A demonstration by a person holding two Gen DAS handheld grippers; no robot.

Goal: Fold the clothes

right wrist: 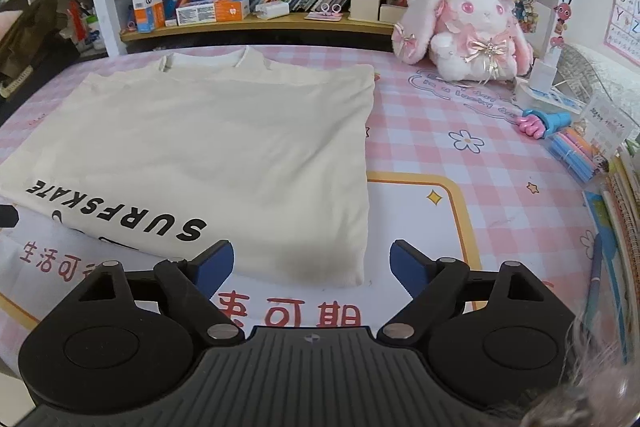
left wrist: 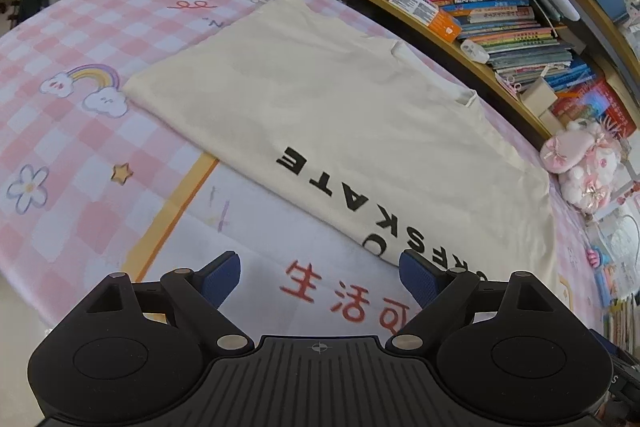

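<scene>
Right wrist: one cream shirt (right wrist: 192, 147), one plush rabbit (right wrist: 468, 31)

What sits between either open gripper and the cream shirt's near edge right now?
Nothing visible. The shirt lies flat on the pink checked mat; the right gripper and left gripper hang open at its near edge. The plush rabbit sits off to the side.

Cream shirt (right wrist: 208, 147) lies flat mid-table, low, passable above. Table (right wrist: 460, 155) right of shirt bare up to right edge clutter: pen bundle (right wrist: 572, 151), pink toy (right wrist: 540, 121). Far right corner blocked by plush rabbit (right wrist: 468, 27). Far edge walled by bookshelf (right wrist: 260, 25). Near edge open. Left side (left wrist: 80, 75) bare.
</scene>
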